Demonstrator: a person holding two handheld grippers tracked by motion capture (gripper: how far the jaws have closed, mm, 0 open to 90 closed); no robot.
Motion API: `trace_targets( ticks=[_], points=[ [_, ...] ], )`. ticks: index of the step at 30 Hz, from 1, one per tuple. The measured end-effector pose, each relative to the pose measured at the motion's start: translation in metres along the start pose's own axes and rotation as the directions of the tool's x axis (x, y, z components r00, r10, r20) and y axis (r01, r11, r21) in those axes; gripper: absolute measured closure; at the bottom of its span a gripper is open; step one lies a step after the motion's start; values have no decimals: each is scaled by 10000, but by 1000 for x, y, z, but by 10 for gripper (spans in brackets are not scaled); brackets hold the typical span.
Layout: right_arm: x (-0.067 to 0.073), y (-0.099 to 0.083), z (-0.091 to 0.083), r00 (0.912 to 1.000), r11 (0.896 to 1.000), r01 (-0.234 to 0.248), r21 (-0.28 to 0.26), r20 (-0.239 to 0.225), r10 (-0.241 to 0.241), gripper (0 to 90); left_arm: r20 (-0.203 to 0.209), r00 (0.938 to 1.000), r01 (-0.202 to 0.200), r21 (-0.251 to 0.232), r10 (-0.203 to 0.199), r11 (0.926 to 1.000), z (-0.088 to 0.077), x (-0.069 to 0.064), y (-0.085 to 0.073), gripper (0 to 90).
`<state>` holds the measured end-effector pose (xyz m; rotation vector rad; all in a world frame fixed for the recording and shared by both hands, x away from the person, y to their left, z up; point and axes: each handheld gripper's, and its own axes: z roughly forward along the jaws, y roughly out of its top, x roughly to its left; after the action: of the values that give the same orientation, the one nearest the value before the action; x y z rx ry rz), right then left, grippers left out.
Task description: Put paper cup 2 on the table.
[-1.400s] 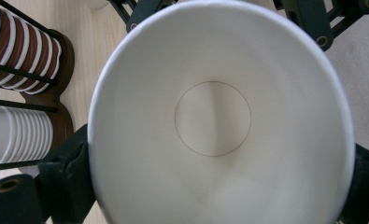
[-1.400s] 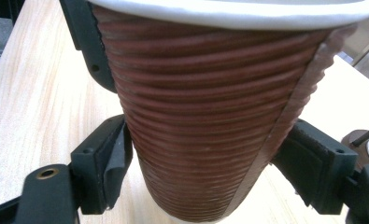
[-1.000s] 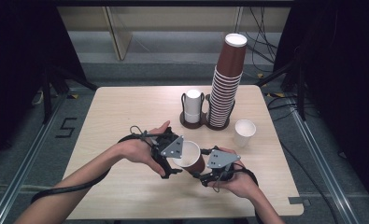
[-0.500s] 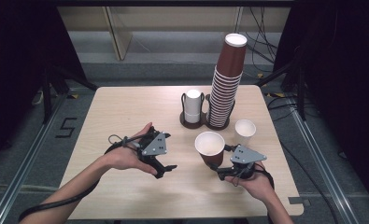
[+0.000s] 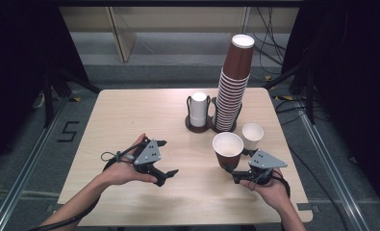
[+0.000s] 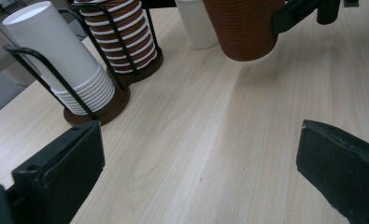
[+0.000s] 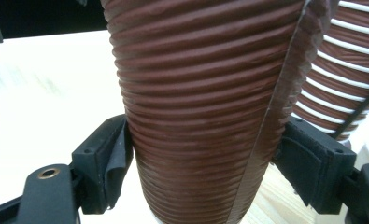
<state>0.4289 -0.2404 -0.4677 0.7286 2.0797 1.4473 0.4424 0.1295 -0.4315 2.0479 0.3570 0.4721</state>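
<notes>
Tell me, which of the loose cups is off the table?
The ribbed brown cup, clamped between the right gripper jaws and hanging above the wood. The small white cup beside it stands on the table.

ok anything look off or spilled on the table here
Nothing spilled. The tall stack of ribbed brown paper cups leans slightly rightward out of its rack. The right tool holds one ribbed brown cup upright above the table.

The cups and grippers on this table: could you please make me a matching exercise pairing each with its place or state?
1. brown ribbed cup
2. tall brown stack
3. white stack
4. left gripper

A. open, holding nothing
B. in the left-hand rack
C. clamped in the right gripper
D. in the right-hand rack, towering highest

Pairs: 1-C, 2-D, 3-B, 4-A
</notes>
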Motion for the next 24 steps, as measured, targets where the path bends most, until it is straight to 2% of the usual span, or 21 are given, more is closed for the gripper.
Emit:
trace_targets(
  ticks=[1,2,3,4,5,7,9,10,11,12,13,14,15,16,18,19,22,24],
  points=[
    [-2,0,-1,9999,9999,109,-117,42,-109,226,-100,9999,65,-84,-66,9999,0,0,-3,8],
    [-1,-1,-2,9999,9997,-137,-188,91,138,226,-246,9996,158,-171,-163,9997,-1,-1,-6,9],
    [-4,-1,-4,9997,9996,-8,-299,238,15,225,-368,9987,334,-278,-344,9991,-1,-1,-9,10],
    [-4,-1,-4,9997,9996,-8,-299,238,15,225,-368,9987,334,-278,-344,9991,-1,-1,-9,11],
    [-6,-1,-8,9996,9995,-99,-287,269,107,225,-552,9965,596,-534,-625,9968,-1,-2,-15,14],
    [-9,-2,-14,9988,9996,-126,-247,462,138,225,-810,9924,875,-637,-925,9941,-2,-3,-21,18],
    [-12,-4,-19,9973,9991,-233,-352,681,256,225,-1002,9882,1075,-820,-1155,9908,-3,-4,-25,19],
    [-12,-4,-19,9973,9991,-233,-352,681,256,225,-1002,9882,1075,-820,-1155,9908,-3,-4,-25,20],
    [-16,-6,-24,9959,9987,-295,-411,844,329,225,-1160,9822,1365,-1003,-1478,9856,-3,-4,-30,20],
    [-16,-6,-24,9959,9987,-295,-411,844,329,225,-1160,9822,1365,-1003,-1478,9856,-3,-4,-30,20],
    [-18,-9,-30,9933,9976,-563,-415,989,602,225,-1325,9747,1631,-1288,-1800,9782,-2,-4,-35,20],
    [-21,-10,-33,9922,9978,-481,-445,1132,529,226,-1325,9747,1631,-1288,-1800,9782,-2,-4,-35,21],
    [-21,-12,-34,9894,9959,-674,-597,1247,744,225,-1447,9669,1920,-1296,-2101,9728,-3,-4,-38,21],
    [-24,-13,-36,9895,9960,-547,-707,1299,635,225,-1522,9632,2017,-1357,-2216,9700,-3,-3,-39,21],
    [-25,-16,-41,9866,9944,-796,-700,1371,886,226,-1679,9597,2022,-1448,-2255,9686,-4,-2,-41,21],
    [-27,-17,-45,9855,9954,-725,-625,1487,811,225,-1698,9586,2049,-1468,-2287,9677,-4,-2,-41,22],
    [-32,-20,-51,9801,9931,-924,-720,1692,1035,225,-1788,9563,2036,-1617,-2315,9656,-2,-3,-41,22],
    [-37,-23,-55,9739,9926,-878,-843,2021,1033,225,-1862,9538,2057,-1664,-2356,9644,-2,-3,-40,22]
  ],
)
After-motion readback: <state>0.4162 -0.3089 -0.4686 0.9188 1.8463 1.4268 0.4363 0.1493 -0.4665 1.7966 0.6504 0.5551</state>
